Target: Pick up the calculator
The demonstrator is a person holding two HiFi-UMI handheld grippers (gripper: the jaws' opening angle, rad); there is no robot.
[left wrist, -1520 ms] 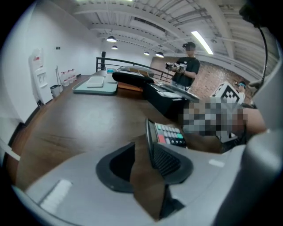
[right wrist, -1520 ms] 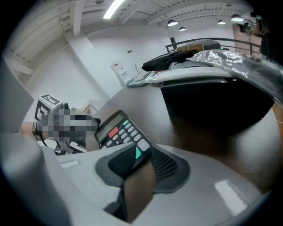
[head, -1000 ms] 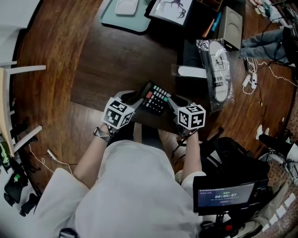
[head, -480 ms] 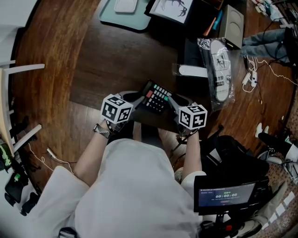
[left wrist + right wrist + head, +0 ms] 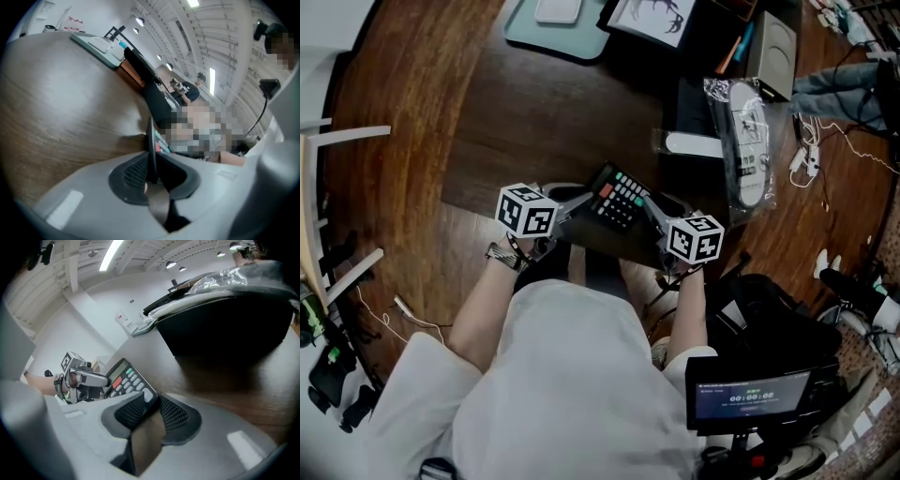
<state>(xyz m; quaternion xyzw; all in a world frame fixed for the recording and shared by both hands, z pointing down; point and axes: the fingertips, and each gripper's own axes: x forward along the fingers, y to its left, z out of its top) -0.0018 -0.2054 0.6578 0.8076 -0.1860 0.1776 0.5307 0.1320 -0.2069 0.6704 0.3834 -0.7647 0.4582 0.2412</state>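
Note:
A black calculator (image 5: 619,199) with grey, red and green keys sits at the front edge of the dark wooden table (image 5: 534,122), caught between my two grippers. My left gripper (image 5: 581,200) is at its left end, and its jaws are closing with the thin edge of the calculator (image 5: 152,150) between the pads. My right gripper (image 5: 650,208) is shut on the near right corner of the calculator (image 5: 125,378). In the left gripper view (image 5: 152,176) the calculator stands edge-on. The right gripper view (image 5: 152,411) shows its key face and the left gripper beyond it.
A black box (image 5: 694,112) stands just behind the calculator, with a white bar (image 5: 694,145) and a plastic-wrapped item (image 5: 742,131) on it. A teal tray (image 5: 553,37) and a framed picture (image 5: 647,19) lie at the back. A person's legs (image 5: 834,84) show at far right.
My left gripper has rolled, its marker cube has shifted left, and its jaws have closed from wide open onto the calculator's left edge. The right gripper has kept still.

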